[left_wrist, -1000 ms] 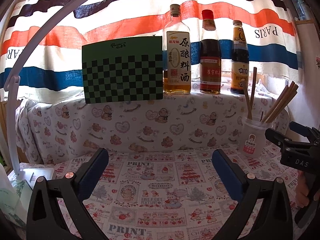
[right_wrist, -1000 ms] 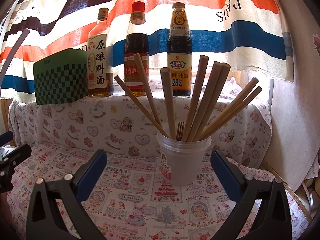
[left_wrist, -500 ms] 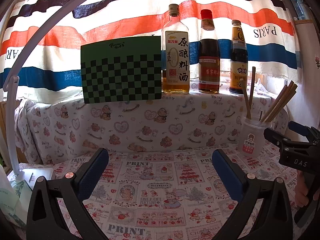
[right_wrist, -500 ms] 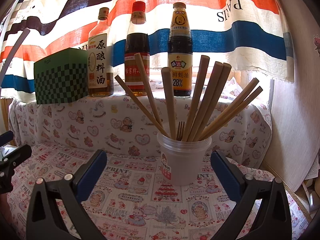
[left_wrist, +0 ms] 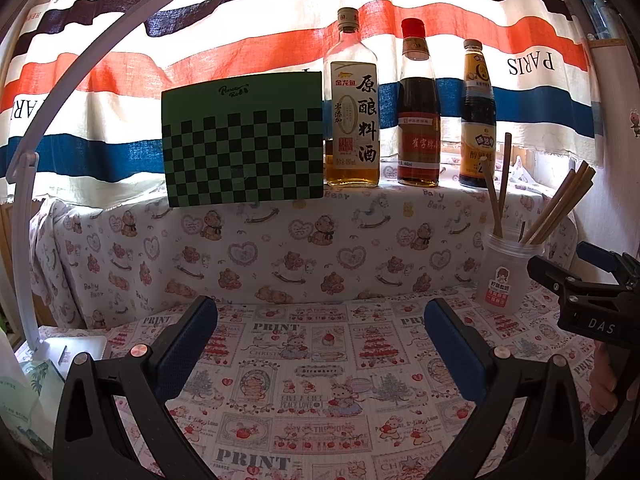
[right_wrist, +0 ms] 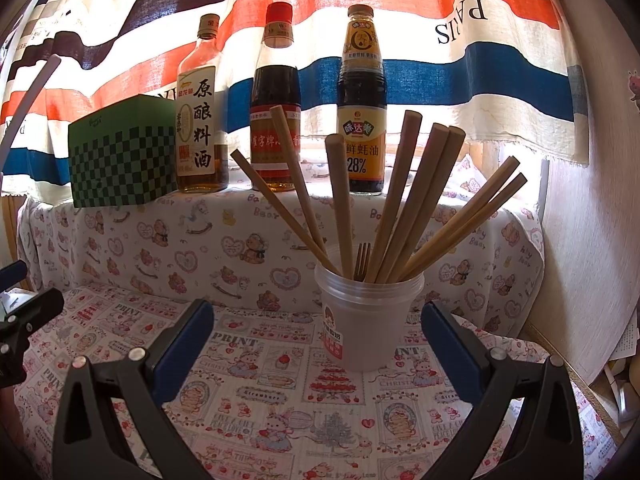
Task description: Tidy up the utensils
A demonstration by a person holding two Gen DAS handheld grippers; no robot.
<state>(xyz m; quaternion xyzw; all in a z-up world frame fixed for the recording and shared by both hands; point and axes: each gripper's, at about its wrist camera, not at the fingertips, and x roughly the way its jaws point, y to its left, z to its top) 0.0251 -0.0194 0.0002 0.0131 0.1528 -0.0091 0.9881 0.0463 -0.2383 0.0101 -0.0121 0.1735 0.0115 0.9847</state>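
A translucent plastic cup [right_wrist: 368,320] stands on the printed cloth and holds several wooden chopsticks [right_wrist: 400,200] and a small fork [right_wrist: 362,262], all upright or leaning. My right gripper [right_wrist: 316,344] is open and empty, just in front of the cup, with its fingers either side of it. The cup also shows at the right of the left wrist view [left_wrist: 506,276]. My left gripper [left_wrist: 320,344] is open and empty over the cloth, left of the cup. The right gripper's body [left_wrist: 592,304] shows at the right edge of that view.
Three sauce bottles [right_wrist: 276,104] and a green checkered box [left_wrist: 244,140] stand on a raised ledge behind. A white lamp arm [left_wrist: 60,92] and its base [left_wrist: 72,354] stand at the left. A wall panel [right_wrist: 584,240] lies close on the right.
The left view has drifted slightly; the scene sits a little lower and further left. The right gripper and the cup hold their places.
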